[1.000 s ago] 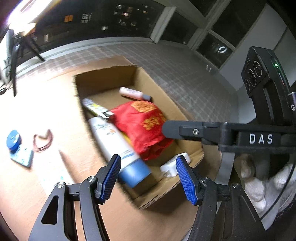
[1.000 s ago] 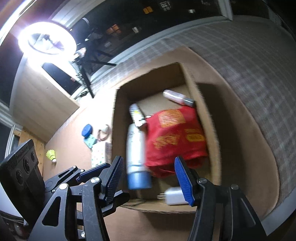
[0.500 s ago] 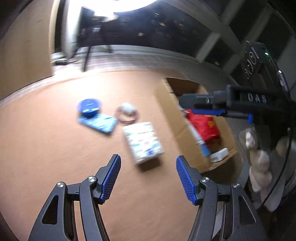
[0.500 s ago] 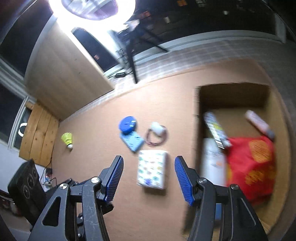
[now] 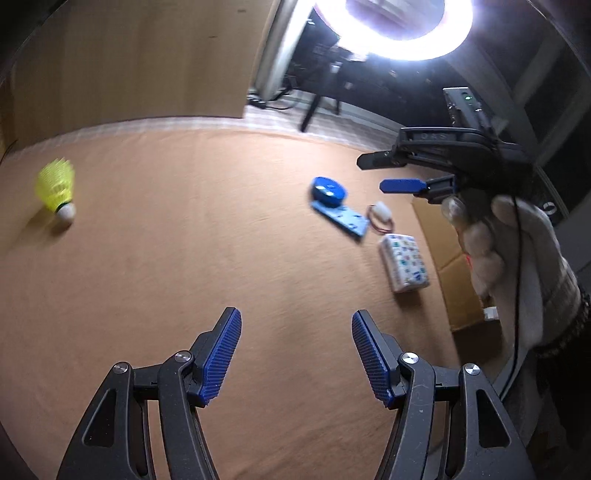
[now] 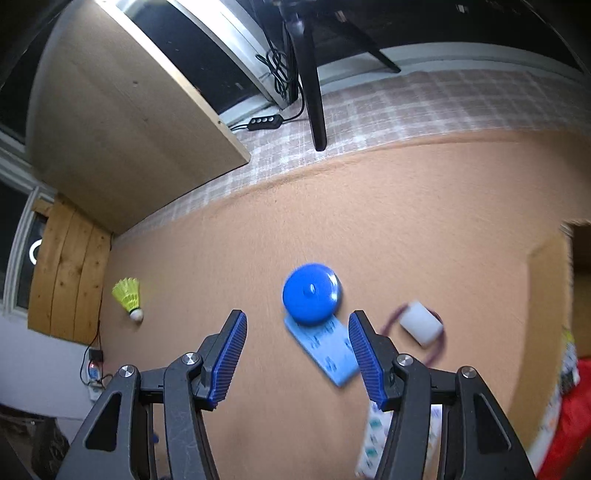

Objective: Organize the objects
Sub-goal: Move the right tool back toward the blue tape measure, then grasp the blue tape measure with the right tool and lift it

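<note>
On the tan mat lie a yellow shuttlecock (image 5: 55,186) (image 6: 128,297), a blue round-topped gadget on a light-blue card (image 5: 334,206) (image 6: 312,295), a small white charger with a reddish cable (image 5: 382,213) (image 6: 421,323) and a patterned tissue pack (image 5: 404,263) (image 6: 373,439). My left gripper (image 5: 296,354) hangs open over bare mat, nothing between its blue pads. My right gripper (image 6: 295,358) is open above the mat, the blue gadget just beyond its right finger; it also shows at the right of the left wrist view (image 5: 400,184), held by a gloved hand.
The cardboard box (image 5: 448,258) (image 6: 550,280) stands at the right, with a red bag (image 6: 569,417) inside. A ring light (image 5: 399,29) on a tripod (image 6: 312,85) stands beyond the mat's far edge. A wooden panel (image 6: 122,122) leans at the back left.
Both grippers have swept left, away from the box and its contents, out over the open mat. The shuttlecock has come into both views. Neither gripper's opening has changed.
</note>
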A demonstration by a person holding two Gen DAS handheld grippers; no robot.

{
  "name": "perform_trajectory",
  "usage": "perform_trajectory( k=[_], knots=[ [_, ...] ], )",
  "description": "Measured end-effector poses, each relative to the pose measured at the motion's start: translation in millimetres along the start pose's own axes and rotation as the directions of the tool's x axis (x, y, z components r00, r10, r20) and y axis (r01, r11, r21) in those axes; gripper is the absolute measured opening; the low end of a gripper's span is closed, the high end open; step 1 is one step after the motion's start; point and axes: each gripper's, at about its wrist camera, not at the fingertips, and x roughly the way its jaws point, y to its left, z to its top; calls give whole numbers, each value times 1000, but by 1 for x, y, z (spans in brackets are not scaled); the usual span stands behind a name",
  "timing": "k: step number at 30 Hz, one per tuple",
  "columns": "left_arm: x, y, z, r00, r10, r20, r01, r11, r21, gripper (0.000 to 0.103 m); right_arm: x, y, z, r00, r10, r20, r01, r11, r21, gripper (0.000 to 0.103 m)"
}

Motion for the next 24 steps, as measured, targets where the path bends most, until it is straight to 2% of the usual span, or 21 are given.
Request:
perform_trajectory(
  k=[7,17,20,24],
  knots=[
    [-11,33,-16,999,37,5,-37,997,-62,66,41,-1,24,997,-77,-31,78,997,22,54],
    [-11,51,-25,999,47,-14,-48,995,-82,66,60,-10,35,992,-121,-35,123,990,68,53],
    [-8,47,-25,999,40,-21,-42,997,-71,66,64,-6,34,988,-149,-37,151,987,47,50],
    [-7,44,-25,999,36,-27,-38,997,-63,66,67,1,29,986,-156,-63,157,988,4,37]
  ],
)
